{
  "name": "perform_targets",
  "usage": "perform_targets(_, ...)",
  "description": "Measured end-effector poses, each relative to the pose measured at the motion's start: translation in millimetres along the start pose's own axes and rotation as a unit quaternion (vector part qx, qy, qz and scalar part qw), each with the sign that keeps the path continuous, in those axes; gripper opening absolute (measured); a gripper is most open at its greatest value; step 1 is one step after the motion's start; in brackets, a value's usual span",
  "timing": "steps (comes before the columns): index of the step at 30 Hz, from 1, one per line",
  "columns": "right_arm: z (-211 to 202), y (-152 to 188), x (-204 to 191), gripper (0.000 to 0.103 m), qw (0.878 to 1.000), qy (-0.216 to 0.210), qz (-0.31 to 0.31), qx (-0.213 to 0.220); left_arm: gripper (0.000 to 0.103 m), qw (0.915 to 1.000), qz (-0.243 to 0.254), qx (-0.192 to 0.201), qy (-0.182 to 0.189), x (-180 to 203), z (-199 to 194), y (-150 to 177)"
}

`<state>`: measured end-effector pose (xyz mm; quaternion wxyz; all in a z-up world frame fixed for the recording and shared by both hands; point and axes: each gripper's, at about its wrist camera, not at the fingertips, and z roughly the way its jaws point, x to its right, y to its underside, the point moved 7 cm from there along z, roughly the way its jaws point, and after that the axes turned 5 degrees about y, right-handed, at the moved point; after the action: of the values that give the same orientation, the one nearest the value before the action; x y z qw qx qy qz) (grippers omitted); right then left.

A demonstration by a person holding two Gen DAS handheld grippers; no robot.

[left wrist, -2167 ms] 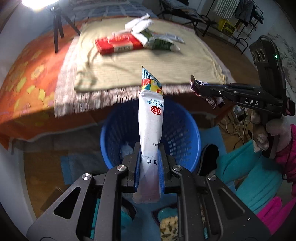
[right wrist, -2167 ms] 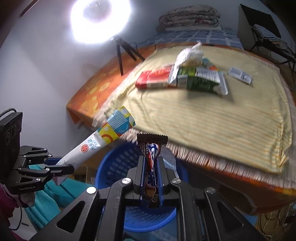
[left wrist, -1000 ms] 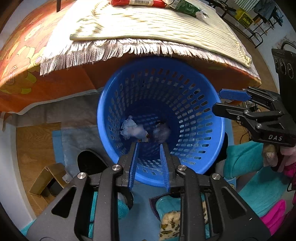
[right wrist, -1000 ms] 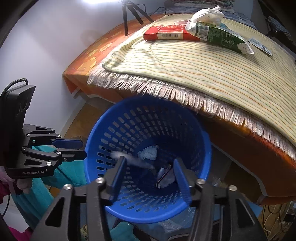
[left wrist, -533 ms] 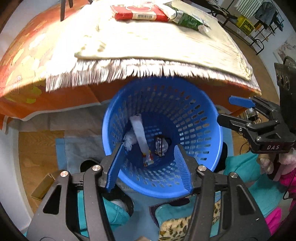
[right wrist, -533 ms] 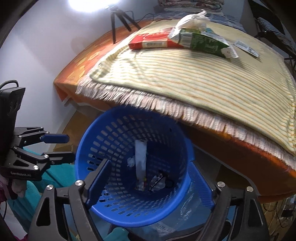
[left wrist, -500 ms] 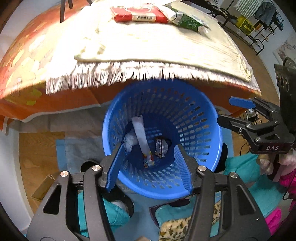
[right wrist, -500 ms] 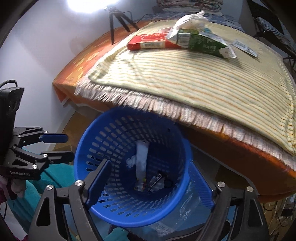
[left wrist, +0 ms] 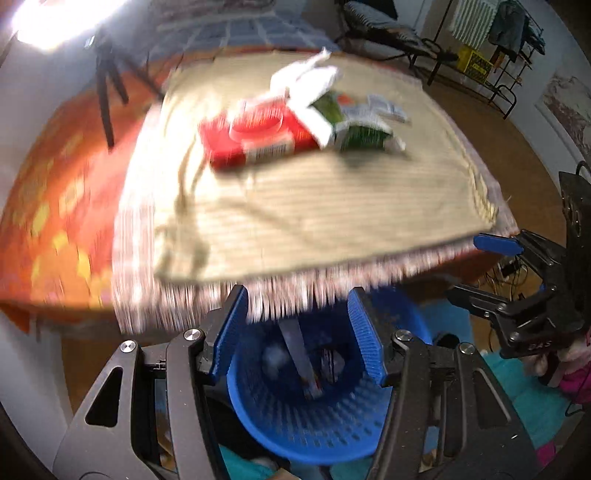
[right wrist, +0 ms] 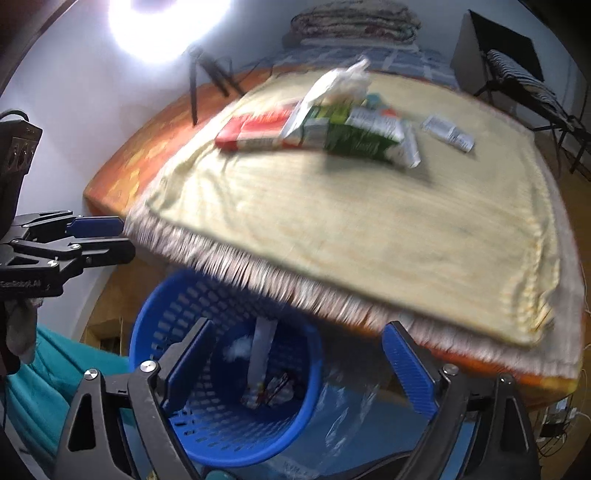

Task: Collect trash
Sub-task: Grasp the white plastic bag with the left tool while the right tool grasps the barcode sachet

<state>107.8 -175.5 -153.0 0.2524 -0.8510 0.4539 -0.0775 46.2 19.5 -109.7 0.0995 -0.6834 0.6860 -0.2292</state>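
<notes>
Both grippers hung over the blue basket (left wrist: 325, 428), which stood on the floor just under the fringed near edge of the bed (right wrist: 110, 173). L gripper (left wrist: 297, 325): fingers apart w/ nothing between them; the log had them opening earlier in the last sec, then steady. R gripper (right wrist: 295, 363): fingers spread very wide, also empty, & they had just been opening further. Each gripper showed in the other's view, off to the side, fingers parted. Inside the basket lay the long white wrapper (right wrist: 260, 354), leaning against the wall w/ its lower end at the bottom, plus a crumpled white tissue (right wrist: 236, 347) beside it & a small dark wrapper (right wrist: 277, 386) near its foot; details blurred. More trash sat on the striped yellow mat (right wrist: 369, 236) covering the bed, grouped toward the mat's far edge: a red pack (left wrist: 258, 142) lying flat, a green carton (right wrist: 354, 136) touching its right end, a white plastic bag (right wrist: 340, 86) resting across the tops of both, & a small white sachet (right wrist: 447, 136) apart from them toward the far right corner. A tripod (left wrist: 107, 96) stood on the orange bed cover near the far left corner, under a bright ring light (right wrist: 166, 26). Teal fabric showed beside the basket on the floor. Both views were motion-blurred.
</notes>
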Motion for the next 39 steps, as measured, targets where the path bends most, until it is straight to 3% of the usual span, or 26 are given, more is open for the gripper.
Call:
perform_targets(13,-12.1,-101.3,96.2,0.096,0.995,0.067,0.003,0.079,0.059,0.9968,0.057,0.055,-0.007,30.6,23.1,-110.8)
perform_targets(25,49.0,-164.5,150.4,0.096,0.993,0.108,-0.035,0.035,0.059,0.9959,0.053,0.06,-0.041,32.4,80.9,-184.8)
perform_targets(37,119.7,-194.6,171.3,0.094,0.98,0.158,-0.12,-0.011,0.059,0.995,0.066,0.027,-0.07,15.9,138.7,-207.1)
perform_targets(39,129.0,-196.9,173.9,0.094,0.978,0.165,-0.13,-0.017,0.055,0.995,0.062,0.028,-0.074,11.2,142.2,-210.3)
